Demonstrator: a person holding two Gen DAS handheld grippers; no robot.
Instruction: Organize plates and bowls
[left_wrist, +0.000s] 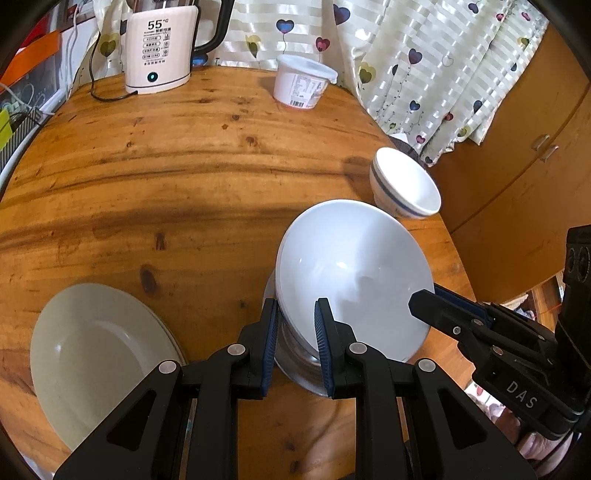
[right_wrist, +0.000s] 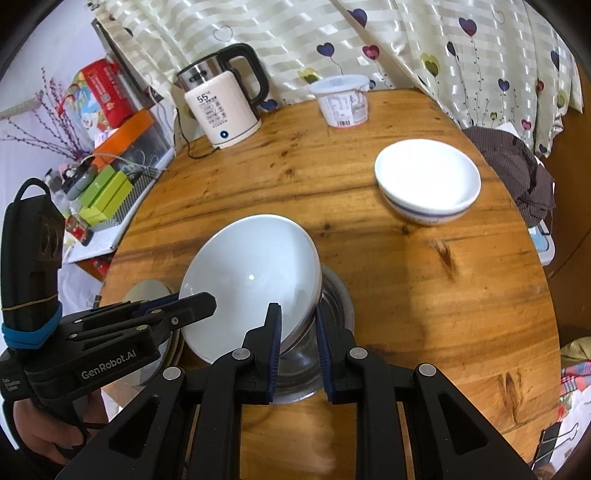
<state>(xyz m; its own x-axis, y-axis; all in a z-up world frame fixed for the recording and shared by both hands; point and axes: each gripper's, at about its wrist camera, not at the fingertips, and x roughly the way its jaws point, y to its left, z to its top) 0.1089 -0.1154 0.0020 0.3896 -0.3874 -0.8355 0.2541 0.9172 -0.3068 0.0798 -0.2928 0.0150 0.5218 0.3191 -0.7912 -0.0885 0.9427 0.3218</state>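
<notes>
Round wooden table (left_wrist: 184, 184) before heart-print curtain. White bowl (left_wrist: 351, 269) held tilted above steel bowl (left_wrist: 295, 365), near front edge of table. Left tongs (left_wrist: 295, 343) clenched on near-left rim; right tongs (right_wrist: 297, 343) clenched on opposite rim. Both equally near. Steel bowl directly beneath: likely lowering to nest. Striped bowl (right_wrist: 428, 181) well apart, toward right edge; plate (left_wrist: 99, 354) at left edge.

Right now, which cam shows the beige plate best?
Left wrist: the beige plate shows nearly whole at lower left on the table, with only its near edge behind the claw frame. Right wrist shows just a sliver, mostly hidden behind the left claw and white bowl.
</notes>
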